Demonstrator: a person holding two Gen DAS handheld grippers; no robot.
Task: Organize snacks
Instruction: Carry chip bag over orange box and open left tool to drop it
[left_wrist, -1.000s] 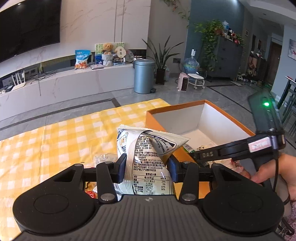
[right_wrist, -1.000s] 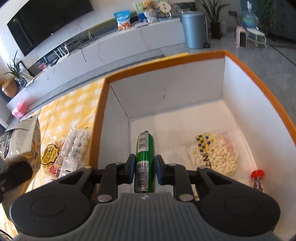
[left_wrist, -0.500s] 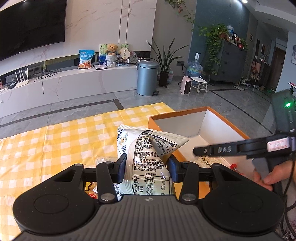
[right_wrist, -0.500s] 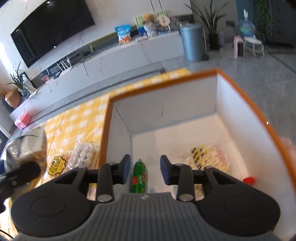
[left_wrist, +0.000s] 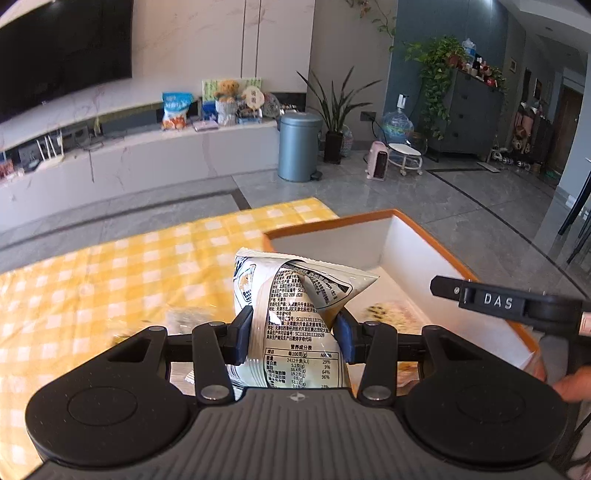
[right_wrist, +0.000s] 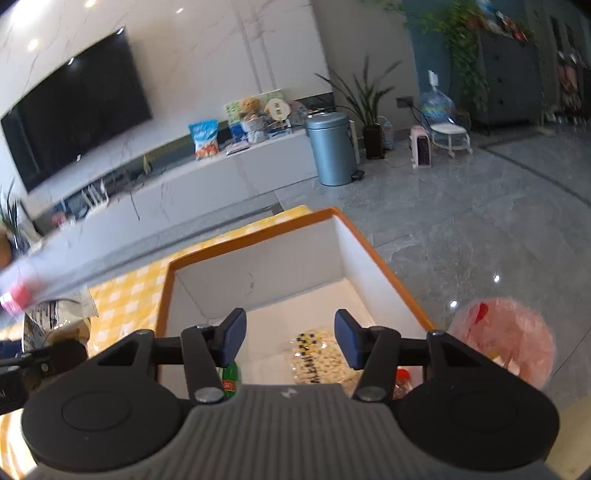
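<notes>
My left gripper is shut on a white snack bag with printed nutrition text, held above the yellow checked tablecloth beside the orange-rimmed white box. My right gripper is open and empty, raised above the box. In the box lie a green tube, a clear bag of pale candies and a small red-capped jar. The snack bag also shows at the left of the right wrist view. The right gripper's body crosses the left wrist view.
More snack packets lie blurred on the cloth left of the box. A pink plastic bag sits on the floor right of the box. A grey bin and a low TV cabinet stand far behind.
My right gripper opened, let go of the green tube in the box, and rose back out. My left gripper kept hold of the snack bag and shifted a little toward the box.
</notes>
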